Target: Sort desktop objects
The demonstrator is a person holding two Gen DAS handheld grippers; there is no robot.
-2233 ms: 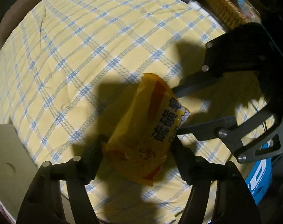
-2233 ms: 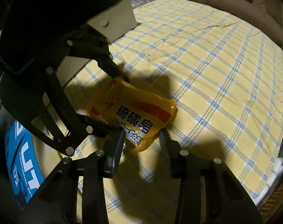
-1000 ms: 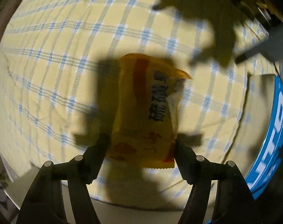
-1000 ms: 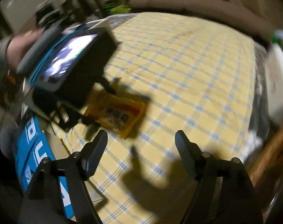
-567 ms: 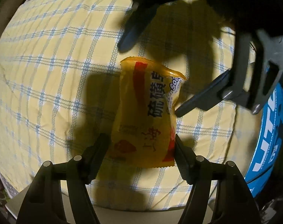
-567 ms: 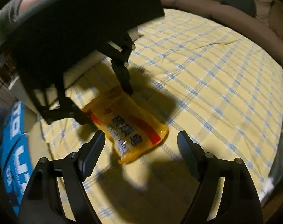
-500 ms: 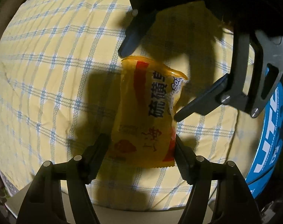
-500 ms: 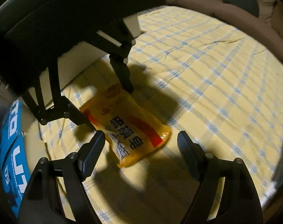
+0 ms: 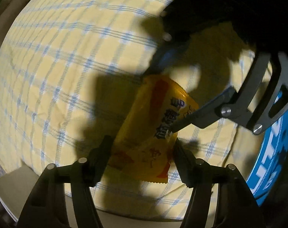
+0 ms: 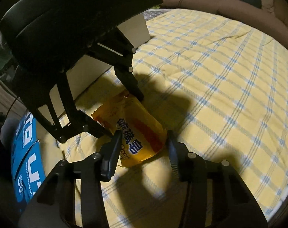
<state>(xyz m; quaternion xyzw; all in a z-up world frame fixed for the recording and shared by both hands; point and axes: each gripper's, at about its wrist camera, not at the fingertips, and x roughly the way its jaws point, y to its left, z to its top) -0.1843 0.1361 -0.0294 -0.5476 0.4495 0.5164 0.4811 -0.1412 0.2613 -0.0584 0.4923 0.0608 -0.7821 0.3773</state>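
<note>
A yellow soap packet (image 9: 153, 133) with a red stripe and dark lettering lies on the yellow and blue checked cloth (image 9: 58, 57). My left gripper (image 9: 142, 152) holds its near end between both fingers. My right gripper (image 10: 144, 142) comes from the opposite side and stands around the packet's (image 10: 136, 131) other end, its fingers close to the packet's edges. In the left wrist view the right gripper's fingers (image 9: 191, 119) reach over the packet from the upper right. In the right wrist view the left gripper's fingers (image 10: 132, 87) straddle the packet's far end.
A blue box with white lettering (image 9: 273, 152) stands at the table's edge; it also shows in the right wrist view (image 10: 28, 152). A pale cardboard box (image 10: 109, 53) sits behind the left gripper. A brown sofa (image 10: 238, 5) runs along the far side.
My right gripper has come down and closed in around the packet's free end. The packet has turned slightly in the left gripper, which keeps its hold.
</note>
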